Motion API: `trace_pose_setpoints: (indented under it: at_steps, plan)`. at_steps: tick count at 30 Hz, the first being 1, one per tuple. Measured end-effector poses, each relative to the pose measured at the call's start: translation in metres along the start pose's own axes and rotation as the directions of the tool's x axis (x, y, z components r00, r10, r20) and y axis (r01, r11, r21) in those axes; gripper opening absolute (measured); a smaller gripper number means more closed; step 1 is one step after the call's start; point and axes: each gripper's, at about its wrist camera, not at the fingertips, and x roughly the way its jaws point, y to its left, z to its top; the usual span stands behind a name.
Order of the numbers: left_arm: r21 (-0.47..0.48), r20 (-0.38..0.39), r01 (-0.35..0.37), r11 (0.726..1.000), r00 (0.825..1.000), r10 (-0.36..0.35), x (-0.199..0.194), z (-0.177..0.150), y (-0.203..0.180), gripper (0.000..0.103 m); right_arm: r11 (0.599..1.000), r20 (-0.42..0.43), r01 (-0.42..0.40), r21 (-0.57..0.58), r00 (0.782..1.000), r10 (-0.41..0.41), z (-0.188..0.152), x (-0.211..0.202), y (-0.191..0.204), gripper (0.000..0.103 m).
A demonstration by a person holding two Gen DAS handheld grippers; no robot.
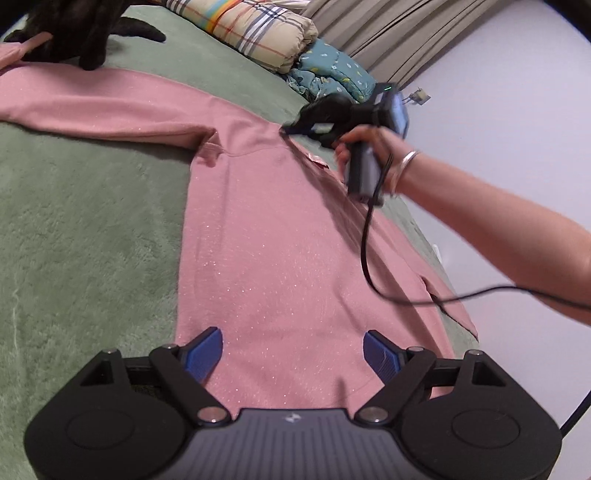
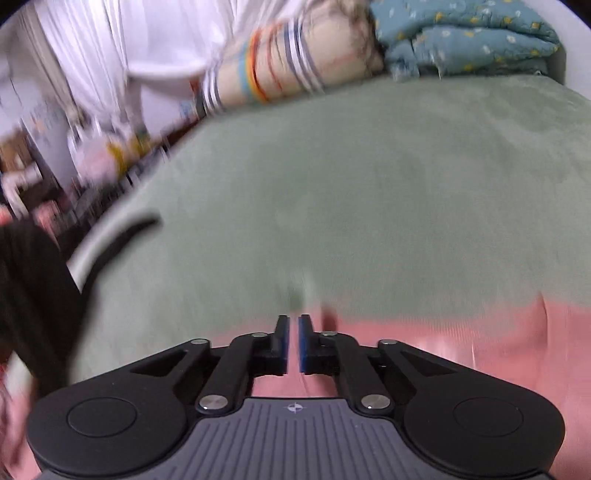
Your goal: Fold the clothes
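**Getting set for the first fold on the pink top**

Folding hasn't really started, by the look of it. The pink top (image 1: 273, 229) lies spread flat on the green blanket (image 1: 85, 229), one sleeve (image 1: 92, 107) stretched out toward 10 o'clock in the left wrist view.

The left gripper (image 1: 293, 352) hangs over the hem at 6 o'clock, jaws wide apart, nothing between them. The right gripper (image 2: 293, 341) is up at the shoulder by the neckline, around 1 o'clock from the left one. Its jaws are pinched nearly together. Whether fabric is actually caught in there, I can't tell; that view is blurry.

My guess at the next move: the left needs to come down and nip the hem edge, so both ends can be carried across together.

Room-wise, there's plenty of bare blanket at 9 o'clock. The right side is tight, since the top's edge runs close to the bed edge by the wall (image 1: 509, 122). Something black (image 1: 74, 29) sits on the sleeve end at 11 o'clock, and that could snag. Rolled bedding (image 1: 258, 29) at 12 o'clock is well clear. Watch the dangling cable (image 1: 369, 251) too.
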Motion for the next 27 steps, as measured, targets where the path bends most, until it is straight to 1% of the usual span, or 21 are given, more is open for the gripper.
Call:
trace_pose_setpoints:
  at_steps: [1, 3, 5, 7, 8, 9, 11, 12, 13, 14, 15, 16, 17, 19, 21, 24, 26, 27]
  plan:
    - [0.002, 0.001, -0.003, 1.0, 1.0, 0.003, 0.0, -0.001, -0.001, 0.083, 0.999, 0.016, 0.024, 0.025, 1.0, -0.024, -0.009, 0.011, -0.001, 0.0]
    - [0.027, -0.001, -0.015, 1.0, 1.0, 0.015, 0.001, -0.001, -0.004, 0.083, 0.998, 0.054, 0.05, 0.024, 0.997, -0.052, -0.006, 0.023, -0.001, 0.0]
    - [0.042, -0.008, -0.029, 0.999, 1.0, 0.03, 0.002, -0.001, -0.007, 0.083, 0.997, 0.049, 0.062, 0.053, 0.997, -0.065, 0.001, 0.031, -0.001, 0.0]
    - [0.061, -0.017, -0.047, 0.997, 0.999, 0.048, 0.003, 0.0, -0.011, 0.083, 0.992, 0.029, 0.1, 0.073, 0.994, -0.103, 0.021, 0.033, 0.002, 0.0]
    - [0.072, -0.021, -0.052, 0.996, 0.998, 0.053, 0.003, 0.0, -0.013, 0.083, 0.991, 0.029, 0.101, 0.083, 0.994, -0.104, 0.029, 0.032, 0.002, 0.002]
    - [0.083, -0.024, -0.057, 0.995, 0.998, 0.059, 0.003, 0.0, -0.014, 0.083, 0.99, 0.06, 0.084, 0.113, 0.994, -0.091, 0.043, 0.02, 0.0, 0.009]
    - [0.069, -0.021, -0.05, 0.996, 0.998, 0.051, 0.002, 0.0, -0.012, 0.083, 0.99, 0.135, 0.006, 0.144, 0.991, -0.025, 0.057, -0.008, -0.009, 0.009]
    - [0.059, -0.018, -0.044, 0.997, 0.999, 0.045, 0.002, 0.0, -0.01, 0.083, 0.99, 0.161, -0.03, 0.138, 0.987, 0.008, 0.066, -0.029, -0.018, 0.01]
    - [0.048, -0.015, -0.039, 0.998, 0.999, 0.04, 0.002, 0.0, -0.008, 0.083, 0.992, 0.165, -0.023, 0.12, 0.986, 0.003, 0.07, -0.043, -0.028, 0.01]
    - [0.039, -0.014, -0.035, 0.999, 0.999, 0.035, 0.002, 0.0, -0.007, 0.083, 0.996, 0.16, 0.01, 0.089, 0.987, -0.024, 0.067, -0.056, -0.038, 0.01]
    - [0.03, -0.013, -0.031, 0.999, 0.999, 0.032, 0.002, 0.001, -0.006, 0.083, 0.997, 0.157, 0.042, 0.058, 0.986, -0.051, 0.064, -0.07, -0.048, 0.014]
    - [0.022, -0.013, -0.028, 0.999, 1.0, 0.028, 0.002, 0.001, -0.004, 0.083, 0.997, 0.154, 0.075, 0.026, 0.985, -0.078, 0.06, -0.084, -0.057, 0.016]
    - [0.011, -0.012, -0.025, 1.0, 1.0, 0.025, 0.001, 0.002, -0.003, 0.083, 0.993, 0.144, 0.116, -0.015, 0.983, -0.113, 0.049, -0.091, -0.067, 0.019]
    - [0.003, -0.009, -0.026, 1.0, 1.0, 0.026, 0.002, 0.002, -0.003, 0.083, 0.976, 0.128, 0.196, -0.095, 0.975, -0.183, 0.027, -0.105, -0.087, 0.019]
    - [0.011, -0.008, -0.033, 0.999, 0.999, 0.033, 0.002, 0.001, -0.004, 0.083, 0.964, 0.066, 0.239, -0.118, 0.97, -0.232, 0.005, -0.098, -0.104, 0.019]
    - [0.043, -0.014, -0.047, 0.998, 0.999, 0.048, 0.003, 0.001, -0.008, 0.083, 0.96, 0.006, 0.265, -0.088, 0.964, -0.265, -0.014, -0.072, -0.121, 0.016]
    - [0.072, -0.024, -0.06, 0.996, 0.998, 0.062, 0.004, 0.001, -0.011, 0.083, 0.957, 0.038, 0.286, -0.054, 0.958, -0.284, -0.012, -0.056, -0.127, 0.016]
    - [0.082, -0.028, -0.065, 0.994, 0.997, 0.067, 0.005, 0.001, -0.013, 0.083, 0.953, 0.038, 0.303, -0.024, 0.952, -0.302, -0.008, -0.048, -0.128, 0.014]
